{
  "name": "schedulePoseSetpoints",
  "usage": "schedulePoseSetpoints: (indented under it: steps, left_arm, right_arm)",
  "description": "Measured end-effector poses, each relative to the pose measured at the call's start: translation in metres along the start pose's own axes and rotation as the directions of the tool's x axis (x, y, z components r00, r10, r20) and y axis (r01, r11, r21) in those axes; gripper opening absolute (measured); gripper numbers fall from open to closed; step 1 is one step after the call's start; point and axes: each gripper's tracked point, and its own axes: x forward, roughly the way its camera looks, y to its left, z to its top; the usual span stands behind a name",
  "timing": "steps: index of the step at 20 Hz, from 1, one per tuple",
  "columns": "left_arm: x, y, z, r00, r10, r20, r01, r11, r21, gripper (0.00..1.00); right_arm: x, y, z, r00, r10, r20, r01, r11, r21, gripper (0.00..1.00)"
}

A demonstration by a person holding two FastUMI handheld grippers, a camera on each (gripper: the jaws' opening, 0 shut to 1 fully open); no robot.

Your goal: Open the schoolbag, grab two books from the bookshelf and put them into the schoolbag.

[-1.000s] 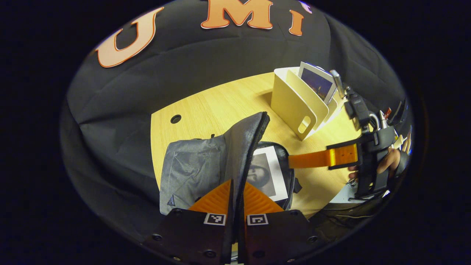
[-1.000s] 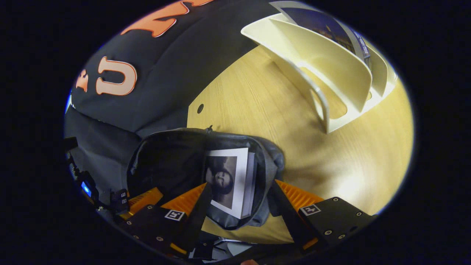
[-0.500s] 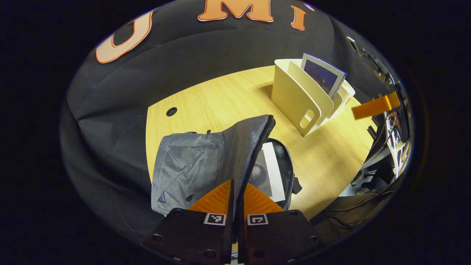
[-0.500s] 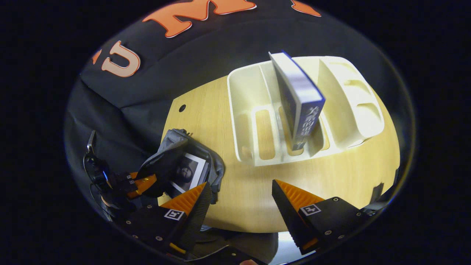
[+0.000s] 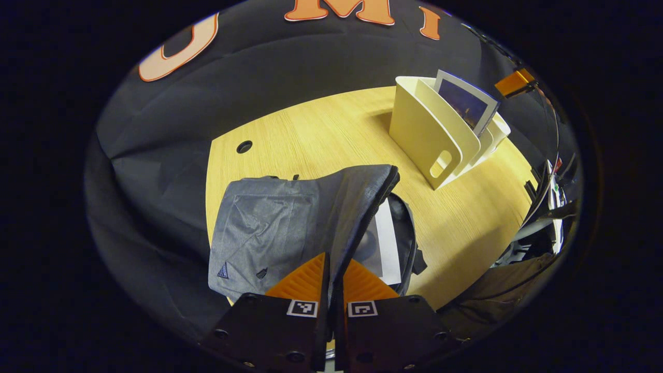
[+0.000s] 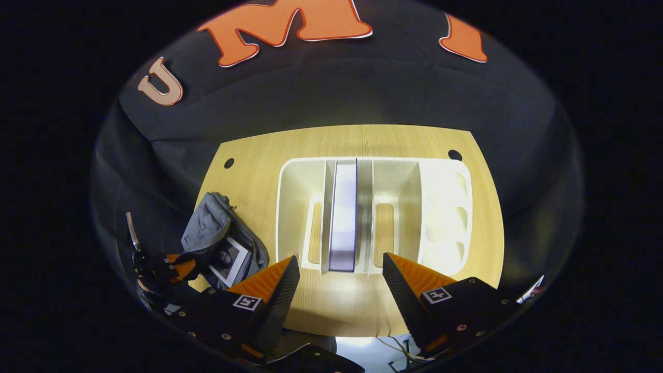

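Where the left gripper view begins at its bottom edge, the left tongs (image 5: 331, 274) are seen pressed narrowly together on the raised flap (image 5: 357, 207) of the grey schoolbag (image 5: 269, 228), which is held up just above them at the lower centre of the frame. Beneath the lifted flap, a book with a black-and-white cover (image 5: 380, 243) is seen lying inside the bag's opening, to the right of the tongs. The bag is set on the wooden surface (image 5: 321, 134), near its lower left part. Farther up, at the upper right of this frame, the cream bookshelf (image 5: 424, 134) is seen standing well apart from the bag, with a blue-covered book (image 5: 466, 101) leaning upright in one of its slots. A small part of the right gripper can be made out at the far upper right edge.

At the bottom of the right gripper view, the right tongs (image 6: 339, 282) are spread wide and nothing is held between them. Just beyond their tips, at the centre of the frame, the bookshelf is seen from above, and the blue-covered book is seen standing on edge in the second slot from the left. At the lower left of this frame, the schoolbag and the left tongs gripping its flap are seen, well apart from the shelf.
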Motion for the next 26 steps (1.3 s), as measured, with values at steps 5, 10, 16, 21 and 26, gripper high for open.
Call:
schedulePoseSetpoints:
  steps: [5,10,16,21,26]
  left_arm:
    - [-0.001,0.003,-0.008,0.999,0.042,-0.033,-0.044,0.998,-0.051,0.07]
    - [-0.001,0.001,-0.011,0.995,0.072,-0.07,-0.079,0.992,-0.103,0.07]
    - [-0.005,-0.002,-0.013,0.991,0.104,-0.089,-0.114,0.986,-0.121,0.07]
    - [-0.004,-0.002,-0.014,0.992,0.089,-0.084,-0.099,0.988,-0.118,0.07]
    - [-0.004,0.002,-0.014,0.997,0.046,-0.065,-0.052,0.995,-0.084,0.07]
  right_arm:
    - [0.042,-0.004,0.016,0.997,0.012,-0.082,-0.014,1.0,-0.027,0.95]
    - [0.078,-0.011,0.021,0.989,0.008,-0.144,-0.012,1.0,-0.027,0.77]
    - [0.103,-0.015,0.019,0.983,-0.044,-0.179,0.047,0.999,0.012,0.63]
    - [0.092,-0.023,0.013,0.983,-0.098,-0.156,0.108,0.993,0.056,0.38]
    - [0.056,-0.014,-0.005,0.987,-0.116,-0.109,0.13,0.984,0.126,0.37]
